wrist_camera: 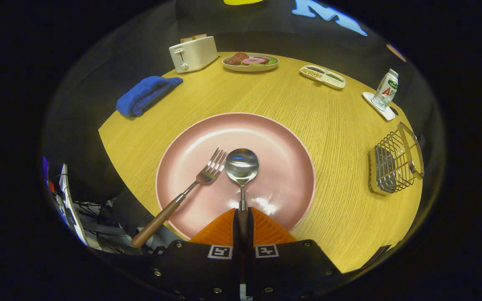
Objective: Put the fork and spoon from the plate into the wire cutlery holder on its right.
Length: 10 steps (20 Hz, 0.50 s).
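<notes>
Spoon [242, 167] handle clamped between tongs [243, 221] on plate [283, 142], fork [201, 182] alongside, holder [396, 161] well apart.

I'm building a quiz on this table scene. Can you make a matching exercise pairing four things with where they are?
Things:
1. spoon
2. fork
3. wire cutlery holder
4. blue cloth

Places:
A. on the table right of the pink plate, nothing in it
B. beside the toaster, at the table's far left
C. bowl on the plate, handle clamped between the fingers of the gripper
D. tines on the plate, wooden handle sticking out past its rim, left of the gripper

Pairs: 1-C, 2-D, 3-A, 4-B
</notes>
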Each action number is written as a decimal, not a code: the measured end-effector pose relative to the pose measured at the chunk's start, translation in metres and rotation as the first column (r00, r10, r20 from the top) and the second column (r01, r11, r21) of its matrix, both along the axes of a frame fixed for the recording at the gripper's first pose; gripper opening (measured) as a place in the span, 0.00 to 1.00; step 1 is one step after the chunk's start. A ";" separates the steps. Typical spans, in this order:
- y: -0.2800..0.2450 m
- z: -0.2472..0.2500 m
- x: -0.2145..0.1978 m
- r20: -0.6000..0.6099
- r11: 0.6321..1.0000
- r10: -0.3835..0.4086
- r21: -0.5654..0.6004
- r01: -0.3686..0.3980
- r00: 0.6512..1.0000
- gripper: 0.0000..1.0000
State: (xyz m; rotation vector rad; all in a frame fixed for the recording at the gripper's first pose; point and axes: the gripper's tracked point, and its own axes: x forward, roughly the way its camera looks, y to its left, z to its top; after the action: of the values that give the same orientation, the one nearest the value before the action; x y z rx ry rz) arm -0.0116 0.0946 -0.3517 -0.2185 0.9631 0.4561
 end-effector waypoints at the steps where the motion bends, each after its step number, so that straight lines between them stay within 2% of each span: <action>1: 0.001 0.003 0.000 -0.004 1.000 -0.012 0.018 0.012 1.000 0.06; 10: -0.009 0.043 0.017 0.038 0.986 -0.114 0.124 0.108 0.993 0.06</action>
State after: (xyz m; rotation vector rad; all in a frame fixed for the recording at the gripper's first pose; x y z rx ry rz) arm 0.0058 0.0856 -0.3082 -0.0637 0.8955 0.4044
